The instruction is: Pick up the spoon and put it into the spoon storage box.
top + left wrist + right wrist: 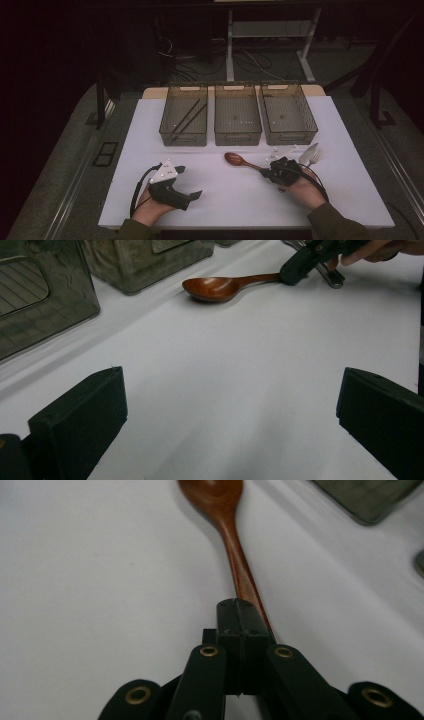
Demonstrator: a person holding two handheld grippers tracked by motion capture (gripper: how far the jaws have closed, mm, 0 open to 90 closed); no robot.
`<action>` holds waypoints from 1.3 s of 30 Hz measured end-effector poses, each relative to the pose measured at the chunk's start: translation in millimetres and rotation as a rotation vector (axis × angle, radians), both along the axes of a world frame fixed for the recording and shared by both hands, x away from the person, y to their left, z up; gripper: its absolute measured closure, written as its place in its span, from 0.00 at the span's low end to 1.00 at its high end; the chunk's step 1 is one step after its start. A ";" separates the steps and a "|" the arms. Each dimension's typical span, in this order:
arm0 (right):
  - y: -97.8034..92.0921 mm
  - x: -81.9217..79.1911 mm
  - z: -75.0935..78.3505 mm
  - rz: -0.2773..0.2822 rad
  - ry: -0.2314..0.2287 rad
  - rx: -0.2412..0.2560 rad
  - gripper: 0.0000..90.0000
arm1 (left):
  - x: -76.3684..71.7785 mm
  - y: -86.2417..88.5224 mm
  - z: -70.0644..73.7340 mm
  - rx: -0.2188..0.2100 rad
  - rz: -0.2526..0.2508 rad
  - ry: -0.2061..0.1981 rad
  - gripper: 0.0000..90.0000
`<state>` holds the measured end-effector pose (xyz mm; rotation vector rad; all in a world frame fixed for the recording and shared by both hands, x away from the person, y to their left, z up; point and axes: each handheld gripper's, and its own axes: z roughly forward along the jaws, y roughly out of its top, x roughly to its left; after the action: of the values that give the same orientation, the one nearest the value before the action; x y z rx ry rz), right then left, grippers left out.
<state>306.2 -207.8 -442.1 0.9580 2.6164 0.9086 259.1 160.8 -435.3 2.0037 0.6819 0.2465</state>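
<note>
The scene is dimly lit from above; the surroundings are left nearly black, soft shadows are cast, and the white surface (235, 190) is lit evenly.

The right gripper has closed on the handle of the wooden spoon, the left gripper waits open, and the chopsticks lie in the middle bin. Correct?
Not quite: the chopsticks lie in the left bin, as the high view shows. The rest stands: the right gripper is shut on the wooden spoon handle, and the left gripper is open.

3 bins (237, 121), 1 wooden spoon (236, 160), 2 chopsticks (186, 119), 1 fork (314, 158).
</note>
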 end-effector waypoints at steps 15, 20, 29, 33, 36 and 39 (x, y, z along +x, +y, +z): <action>-11.0 5.7 17.8 0.031 0.048 0.230 0.66 | 4.8 -1.0 -2.7 -0.023 -0.025 -0.016 0.00; -8.0 15.4 26.3 0.041 0.037 0.289 0.52 | 3.4 1.2 -2.1 -0.038 -0.017 -0.013 0.00; 7.6 32.8 33.4 0.054 0.024 0.311 0.48 | 3.6 0.6 -2.7 -0.043 -0.016 -0.007 0.00; 16.8 42.2 32.1 0.058 0.025 0.299 0.50 | 3.9 0.3 -2.8 -0.041 -0.017 -0.007 0.00; 25.0 48.9 29.7 0.055 0.026 0.281 0.53 | 4.2 0.0 -3.0 -0.040 -0.019 -0.008 0.00; 32.5 56.0 24.9 0.056 0.045 0.272 0.56 | 4.2 0.0 -3.2 -0.040 -0.020 -0.008 0.00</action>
<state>362.2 -175.3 -417.2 0.9805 2.6134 1.2981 263.4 160.9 -438.5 1.9692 0.6562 0.2267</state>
